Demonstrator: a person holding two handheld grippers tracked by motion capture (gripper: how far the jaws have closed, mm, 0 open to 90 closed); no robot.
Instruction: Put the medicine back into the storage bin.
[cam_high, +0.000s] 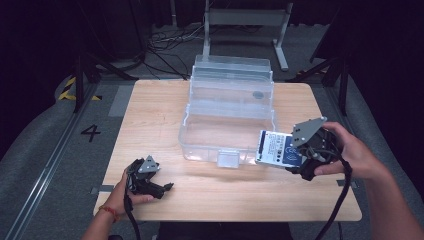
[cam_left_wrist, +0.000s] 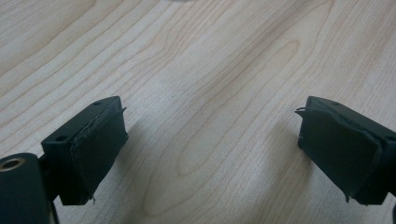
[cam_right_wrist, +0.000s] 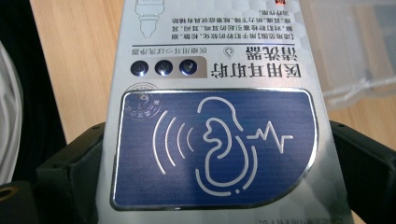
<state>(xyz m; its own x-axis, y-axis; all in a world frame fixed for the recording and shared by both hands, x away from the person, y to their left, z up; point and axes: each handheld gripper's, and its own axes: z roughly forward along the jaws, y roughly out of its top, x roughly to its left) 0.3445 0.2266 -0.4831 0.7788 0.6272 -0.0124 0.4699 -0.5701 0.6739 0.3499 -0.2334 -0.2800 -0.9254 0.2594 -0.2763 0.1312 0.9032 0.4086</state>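
A clear plastic storage box (cam_high: 227, 117) stands open in the middle of the wooden table (cam_high: 150, 115), its lid tipped up behind it. My right gripper (cam_high: 305, 162) is shut on a silver and blue carton (cam_high: 279, 149), held just right of the box's front right corner. In the right gripper view the carton (cam_right_wrist: 215, 140) shows a blue panel with an ear symbol and printed text, clamped between the two black jaws. My left gripper (cam_high: 165, 189) rests low near the table's front left, open, with bare wood between its fingers (cam_left_wrist: 98, 144).
A white latch tab (cam_high: 228, 159) sticks out from the box's front wall. Beyond the table lie a metal frame (cam_high: 245, 20), cables on the floor and black stand legs. The table's front edge runs close under both hands.
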